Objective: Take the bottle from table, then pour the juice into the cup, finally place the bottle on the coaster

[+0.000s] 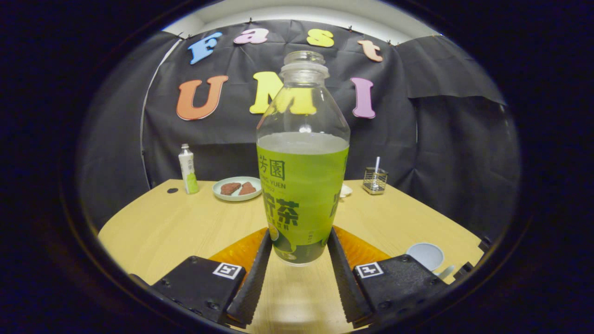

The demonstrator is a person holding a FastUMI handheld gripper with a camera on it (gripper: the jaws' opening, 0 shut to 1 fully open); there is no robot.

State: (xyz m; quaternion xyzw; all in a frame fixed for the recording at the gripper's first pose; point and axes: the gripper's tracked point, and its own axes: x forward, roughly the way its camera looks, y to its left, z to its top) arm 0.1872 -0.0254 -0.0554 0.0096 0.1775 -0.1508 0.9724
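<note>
A clear, uncapped bottle point(301, 185) with a green label stands upright between my fingers, about half full of greenish juice. My gripper point(300, 233) is shut on the bottle's lower part, one finger pressing each side. An orange coaster point(236, 253) lies under and behind the bottle's base, showing on both sides past the fingers. I cannot tell whether the base rests on it or hangs just above. A pale cup point(426, 255) sits on the wooden table point(176, 222) to the right of the right finger.
At the back of the table stand a small white and green bottle point(188, 169), a plate point(236, 188) with two brown pieces, and a wire holder point(375, 180) with a white stick in it. Black cloth walls close in behind.
</note>
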